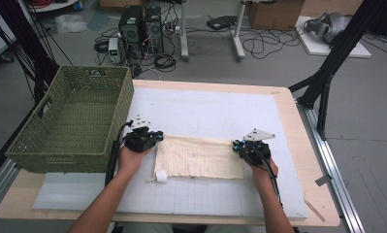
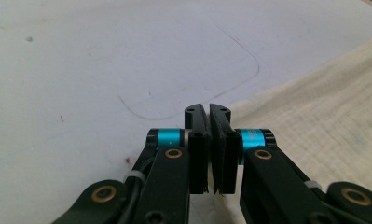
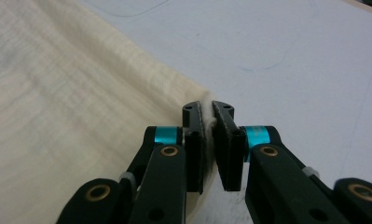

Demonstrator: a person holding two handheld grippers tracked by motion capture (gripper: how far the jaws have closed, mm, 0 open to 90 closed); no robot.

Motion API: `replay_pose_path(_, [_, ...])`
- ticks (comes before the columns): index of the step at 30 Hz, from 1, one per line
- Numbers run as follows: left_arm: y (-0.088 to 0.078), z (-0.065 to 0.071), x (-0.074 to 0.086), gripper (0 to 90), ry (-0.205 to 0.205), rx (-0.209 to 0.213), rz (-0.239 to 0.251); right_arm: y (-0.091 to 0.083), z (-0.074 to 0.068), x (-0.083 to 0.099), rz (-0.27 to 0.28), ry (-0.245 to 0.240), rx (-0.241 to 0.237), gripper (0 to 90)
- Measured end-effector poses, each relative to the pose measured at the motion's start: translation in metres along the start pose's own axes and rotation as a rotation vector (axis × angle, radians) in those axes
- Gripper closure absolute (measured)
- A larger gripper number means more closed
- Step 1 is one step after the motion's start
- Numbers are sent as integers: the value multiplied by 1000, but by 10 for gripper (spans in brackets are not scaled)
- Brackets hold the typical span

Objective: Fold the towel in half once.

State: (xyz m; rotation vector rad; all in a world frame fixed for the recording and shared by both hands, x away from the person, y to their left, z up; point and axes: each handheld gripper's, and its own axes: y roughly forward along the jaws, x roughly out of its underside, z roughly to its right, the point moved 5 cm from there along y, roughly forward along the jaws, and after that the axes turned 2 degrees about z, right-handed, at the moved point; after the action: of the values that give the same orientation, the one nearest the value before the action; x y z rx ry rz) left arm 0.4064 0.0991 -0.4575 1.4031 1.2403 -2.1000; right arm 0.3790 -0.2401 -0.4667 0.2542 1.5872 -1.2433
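two hand-held grippers point(image 1: 158, 137) point(image 1: 235, 144) pinch one cloth point(image 1: 198, 156).

Cloth point(image 1: 199, 156) lies flat on mat point(image 1: 215, 109), abt mid-table, nearer the front edge. Mat sits on table point(image 1: 288, 104). Basket point(image 1: 72, 121) stands at table's left end, just left of cloth, partly over mat's edge. Left gripper point(image 1: 154, 137) at cloth's far left corner, btwn basket & cloth; right gripper point(image 1: 239, 145) at far right corner. Small tag point(image 1: 161, 176) at cloth's near left corner.
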Motion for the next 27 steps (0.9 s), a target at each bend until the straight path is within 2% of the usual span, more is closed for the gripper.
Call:
replay_pose_path(1, [1, -1, -2, 860, -7, -9, 23, 2, 1, -1, -4, 6, 8, 833])
replay_pose_path(5, [9, -8, 4, 859, -30, -22, 0, 13, 5, -7, -12, 10, 36, 833])
replay_pose_path(9, [12, -9, 4, 845, -30, -25, 20, 24, 4, -8, -39, 0, 66, 825])
replay_pose_path(10, [11, -9, 4, 823, -29, -27, 23, 25, 3, -7, -44, 4, 66, 808])
replay_pose_path(11, [10, -10, 4, 757, -36, -28, 21, 26, 3, -7, -45, 10, 66, 760])
replay_pose_path(12, [9, -10, 4, 652, -46, -19, 18, 26, 3, -6, -42, 17, 76, 677])
replay_pose_path(14, [7, -10, 4, 511, -61, 1, 20, 22, 4, -7, -30, 41, 65, 615])
replay_pose_path(16, [2, -8, 5, 465, -44, 15, 21, 16, 4, -9, -7, 44, 60, 578])
replay_pose_path(19, [-4, -4, 8, 462, -23, 28, 20, 6, 2, -11, 23, 53, 42, 538])
replay_pose_path(23, [-13, 1, 13, 464, -23, 53, 13, -10, -3, -8, 60, 45, 16, 528])
replay_pose_path(25, [-17, 2, 15, 462, -15, 67, -4, -18, -5, -4, 65, 44, 9, 536])
replay_pose_path(27, [-21, 4, 16, 470, -9, 70, 10, -25, -9, 4, 56, 40, -12, 551])
